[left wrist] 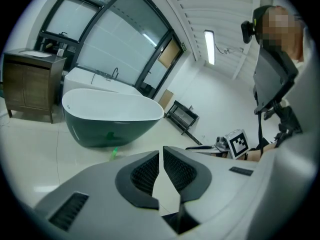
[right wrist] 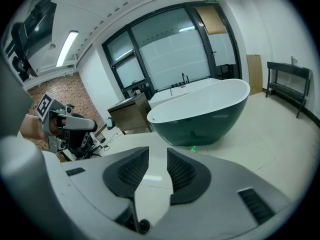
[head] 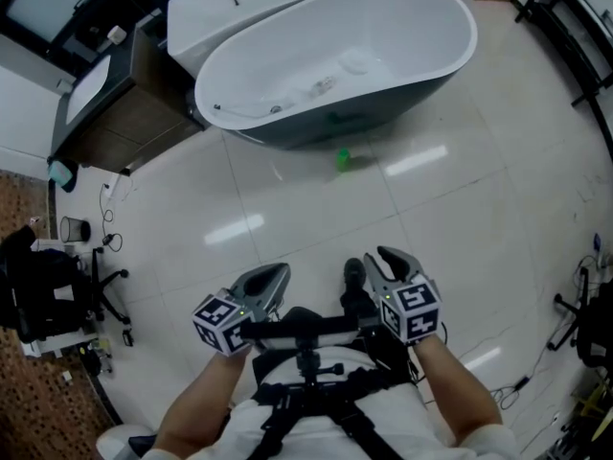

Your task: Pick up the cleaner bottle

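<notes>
Left gripper (head: 276,271), right gripper (head: 385,256), bottle (head: 342,159) beside bathtub (head: 465,15)

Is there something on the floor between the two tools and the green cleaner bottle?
Nothing visible. Only bare floor tiles lie between the left tool, the right tool and the cleaner bottle, which is beside the bathtub.
</notes>
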